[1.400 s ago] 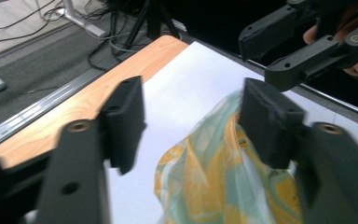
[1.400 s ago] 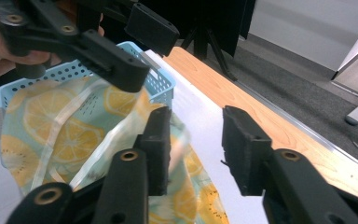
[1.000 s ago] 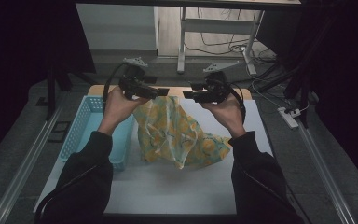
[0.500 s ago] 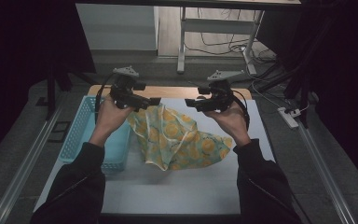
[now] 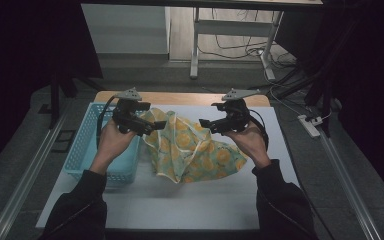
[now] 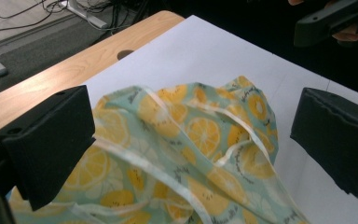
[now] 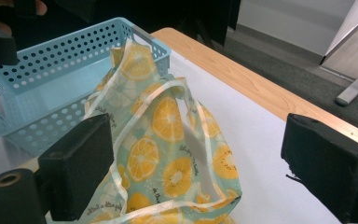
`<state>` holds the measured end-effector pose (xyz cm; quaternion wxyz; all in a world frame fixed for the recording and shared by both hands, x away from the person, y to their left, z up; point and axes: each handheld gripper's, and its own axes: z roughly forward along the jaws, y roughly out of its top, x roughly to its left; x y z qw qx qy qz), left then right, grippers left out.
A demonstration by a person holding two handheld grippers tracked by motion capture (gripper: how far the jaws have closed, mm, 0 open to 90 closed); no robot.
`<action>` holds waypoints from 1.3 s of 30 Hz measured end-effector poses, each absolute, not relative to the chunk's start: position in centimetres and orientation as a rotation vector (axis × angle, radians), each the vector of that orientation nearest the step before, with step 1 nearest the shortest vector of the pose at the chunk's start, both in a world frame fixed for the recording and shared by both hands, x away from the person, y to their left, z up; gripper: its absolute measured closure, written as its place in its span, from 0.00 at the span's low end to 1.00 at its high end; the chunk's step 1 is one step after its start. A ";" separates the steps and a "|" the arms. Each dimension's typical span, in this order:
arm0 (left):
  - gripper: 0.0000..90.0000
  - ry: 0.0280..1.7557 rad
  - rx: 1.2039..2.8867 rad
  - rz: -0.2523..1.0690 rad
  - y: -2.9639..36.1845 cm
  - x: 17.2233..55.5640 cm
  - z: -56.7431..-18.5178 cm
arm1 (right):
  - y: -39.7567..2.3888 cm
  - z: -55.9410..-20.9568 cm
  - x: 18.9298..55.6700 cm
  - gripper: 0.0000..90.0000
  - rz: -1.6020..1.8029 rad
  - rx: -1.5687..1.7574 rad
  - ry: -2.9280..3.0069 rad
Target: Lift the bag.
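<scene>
Now that both tools have just been opening, the left tool [image 5: 156,126] and right tool [image 5: 206,123] stand wide apart with nothing clamped. Earlier held up between them, the cloth [image 5: 192,150] has dropped in a rumpled heap on the counter [image 5: 180,200], one corner against the basket [image 5: 87,150]. Release looks done; regrasping likely comes next.

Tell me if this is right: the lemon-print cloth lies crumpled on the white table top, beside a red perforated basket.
Not quite. The perforated basket is light blue, not red, as the right gripper view shows. The lemon-print cloth does lie crumpled on the white table top beside it.
</scene>
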<state>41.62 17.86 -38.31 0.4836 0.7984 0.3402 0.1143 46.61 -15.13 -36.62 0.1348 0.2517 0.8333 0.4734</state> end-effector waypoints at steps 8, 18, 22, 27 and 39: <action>0.00 0.859 1.949 0.290 18.4 40.3 -39.9 | -15.7 -38.6 46.3 0.09 1.361 0.720 2.436; 0.00 0.913 1.958 0.297 19.4 38.7 -42.7 | -15.8 -40.8 45.5 0.02 1.343 0.700 2.451; 0.00 0.923 1.961 0.300 19.6 38.0 -43.5 | -16.0 -41.3 45.3 0.00 1.336 0.712 2.458; 0.00 0.925 1.970 0.298 19.8 37.3 -44.3 | -16.3 -41.7 44.9 0.00 1.353 0.727 2.440; 0.00 0.945 1.982 0.319 19.8 35.0 -45.3 | -17.7 -42.9 43.0 0.00 1.358 0.742 2.449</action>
